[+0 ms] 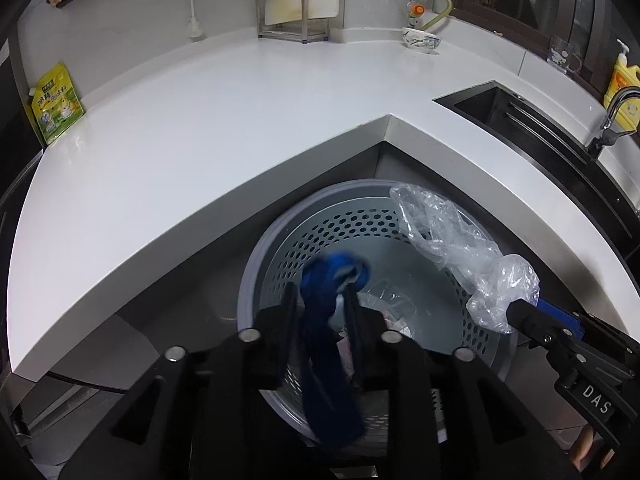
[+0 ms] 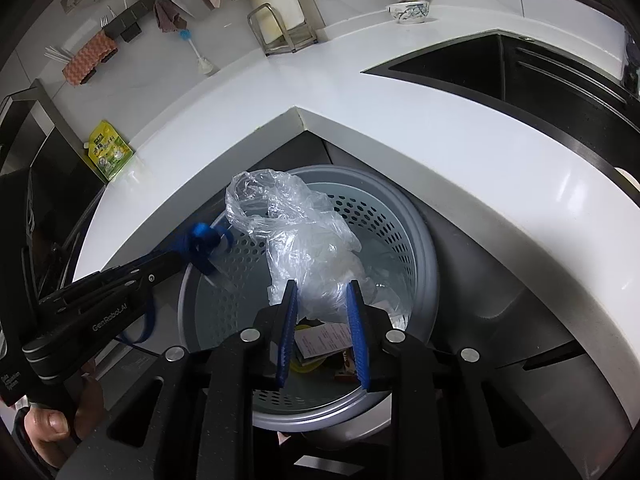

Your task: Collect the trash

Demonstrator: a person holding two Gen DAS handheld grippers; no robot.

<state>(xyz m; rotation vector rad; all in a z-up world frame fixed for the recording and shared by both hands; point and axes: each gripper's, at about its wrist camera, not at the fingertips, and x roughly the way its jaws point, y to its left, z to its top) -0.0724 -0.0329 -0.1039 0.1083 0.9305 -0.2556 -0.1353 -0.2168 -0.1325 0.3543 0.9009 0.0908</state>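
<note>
A round grey perforated bin (image 1: 276, 240) (image 2: 404, 216) stands on the floor in the counter's inner corner, with paper scraps and wrappers (image 2: 324, 340) on its bottom. Over its near rim, my left gripper (image 1: 321, 294) (image 2: 180, 254) stands open. A blurred blue fabric strap (image 1: 320, 320) (image 2: 202, 240) runs between its fingers, lying against the left one with a gap on the right. My right gripper (image 2: 321, 294) (image 1: 516, 314) is over the bin's right side, its blue pads closed on a crumpled clear plastic bag (image 2: 304, 240) (image 1: 448, 240) that hangs over the bin.
A white L-shaped counter (image 1: 208, 120) wraps around the bin. A dark sink (image 1: 520, 120) with a faucet (image 1: 612, 120) is set in on the right. A yellow pouch (image 1: 56, 102), a metal rack (image 1: 284, 12), a bowl (image 1: 420, 38) and a yellow soap bottle (image 1: 624, 88) stand along the back.
</note>
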